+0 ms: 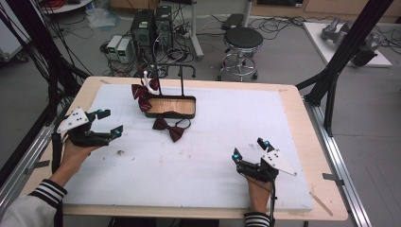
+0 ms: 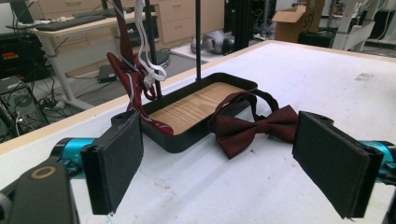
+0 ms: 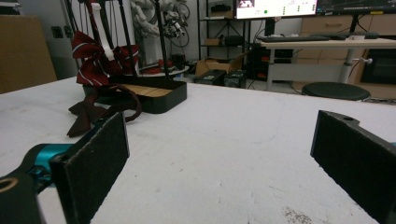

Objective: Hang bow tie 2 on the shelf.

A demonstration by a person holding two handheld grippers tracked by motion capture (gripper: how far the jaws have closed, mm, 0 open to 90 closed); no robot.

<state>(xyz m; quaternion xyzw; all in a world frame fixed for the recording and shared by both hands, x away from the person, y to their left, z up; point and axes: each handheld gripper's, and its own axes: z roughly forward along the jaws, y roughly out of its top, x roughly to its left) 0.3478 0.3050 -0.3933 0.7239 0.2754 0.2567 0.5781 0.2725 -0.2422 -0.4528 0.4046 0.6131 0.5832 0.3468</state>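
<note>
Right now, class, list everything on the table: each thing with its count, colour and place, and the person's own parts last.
Bow tie: one, dark red, flat on the white board in front of the tray.
Striped bow tie: one, dark red with pale stripes, hanging at the rack's left post.
Tray: one, black rim with wooden floor, far middle of the board.
Rack: one, black, rising from the tray.
Board: one, white, covering the table.
Left tool: one, black, open, at the left.
Right tool: one, black, open, near right.
</note>
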